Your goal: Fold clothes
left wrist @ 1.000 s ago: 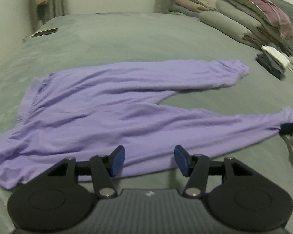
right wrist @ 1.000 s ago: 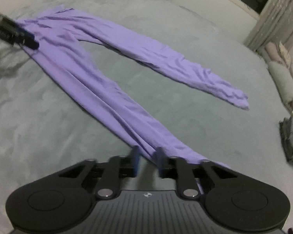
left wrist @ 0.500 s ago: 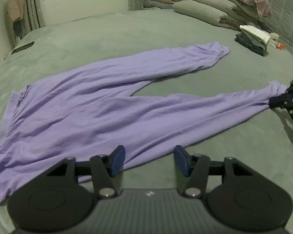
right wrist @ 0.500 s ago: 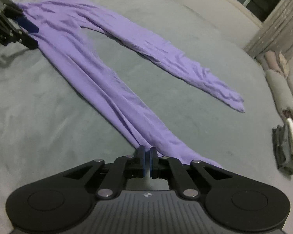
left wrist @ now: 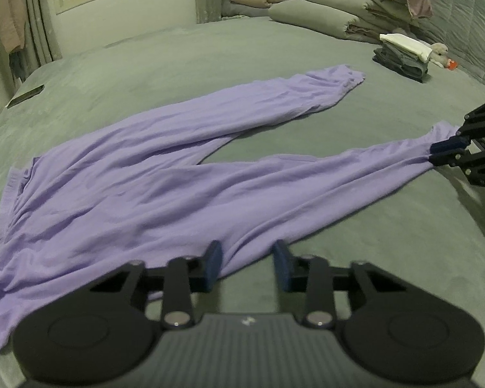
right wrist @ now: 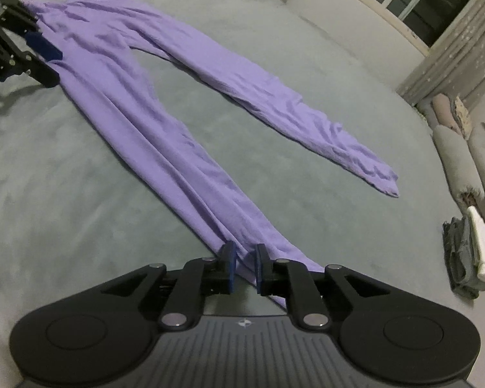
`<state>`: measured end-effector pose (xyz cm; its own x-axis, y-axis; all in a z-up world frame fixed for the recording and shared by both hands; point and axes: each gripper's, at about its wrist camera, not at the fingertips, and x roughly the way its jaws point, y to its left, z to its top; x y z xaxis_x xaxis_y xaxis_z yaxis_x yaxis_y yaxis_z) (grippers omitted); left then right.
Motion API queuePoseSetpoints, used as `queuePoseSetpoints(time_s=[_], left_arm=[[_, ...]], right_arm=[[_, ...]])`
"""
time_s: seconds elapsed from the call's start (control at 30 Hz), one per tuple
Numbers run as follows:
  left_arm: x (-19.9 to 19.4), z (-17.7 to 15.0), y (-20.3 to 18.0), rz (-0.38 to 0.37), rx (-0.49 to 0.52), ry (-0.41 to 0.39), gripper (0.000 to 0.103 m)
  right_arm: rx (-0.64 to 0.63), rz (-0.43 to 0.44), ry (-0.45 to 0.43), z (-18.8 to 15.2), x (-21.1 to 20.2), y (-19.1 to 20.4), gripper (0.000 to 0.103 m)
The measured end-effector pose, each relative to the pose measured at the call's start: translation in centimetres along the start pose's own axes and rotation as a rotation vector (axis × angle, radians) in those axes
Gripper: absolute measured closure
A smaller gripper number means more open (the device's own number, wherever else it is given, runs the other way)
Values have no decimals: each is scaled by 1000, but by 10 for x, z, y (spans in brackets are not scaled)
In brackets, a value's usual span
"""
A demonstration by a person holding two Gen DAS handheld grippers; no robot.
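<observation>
Left wrist view: a grey bed (left wrist: 274, 51) fills the room, with purple trousers (left wrist: 152, 177) spread flat across it, the two legs forking apart toward the far side and the waistband at the left; half a second ago the same layout showed, but the camera now sits lower and closer to the cloth; folded bedding (left wrist: 349, 3) is stacked at the head of the bed, and a small pile of folded clothes (left wrist: 404, 55) lies near it, well apart from the trousers. The left gripper (left wrist: 247, 263) hovers over the near edge of the trousers at the hip, its blue pads spread wide as before, holding nothing. In the right wrist view, the right gripper (right wrist: 243, 266) sits at the cuff of the nearer leg; its pads, pressed together on the cuff half a second ago, now stand slightly apart with the cloth lying between them.
</observation>
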<state>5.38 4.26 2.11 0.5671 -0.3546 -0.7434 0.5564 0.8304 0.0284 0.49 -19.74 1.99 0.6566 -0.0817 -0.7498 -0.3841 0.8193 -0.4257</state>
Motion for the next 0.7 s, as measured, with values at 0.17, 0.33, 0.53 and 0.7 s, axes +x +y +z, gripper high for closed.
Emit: queuePoseSetpoints(time_s=[0.17, 0.33, 0.53, 0.7], left_arm=[[-9, 2, -4, -10, 23, -24, 100], [-20, 4, -8, -21, 47, -53, 101], [-25, 3, -11, -51, 64, -53, 101], [-28, 2, -11, -59, 69, -50, 101]], right_arm=[[36, 10, -12, 0, -12, -8, 103], [54, -5, -45, -3, -26, -13, 103], [-48, 1, 3, -14, -10, -1, 92], [-44, -39, -47, -12, -12, -5, 85]])
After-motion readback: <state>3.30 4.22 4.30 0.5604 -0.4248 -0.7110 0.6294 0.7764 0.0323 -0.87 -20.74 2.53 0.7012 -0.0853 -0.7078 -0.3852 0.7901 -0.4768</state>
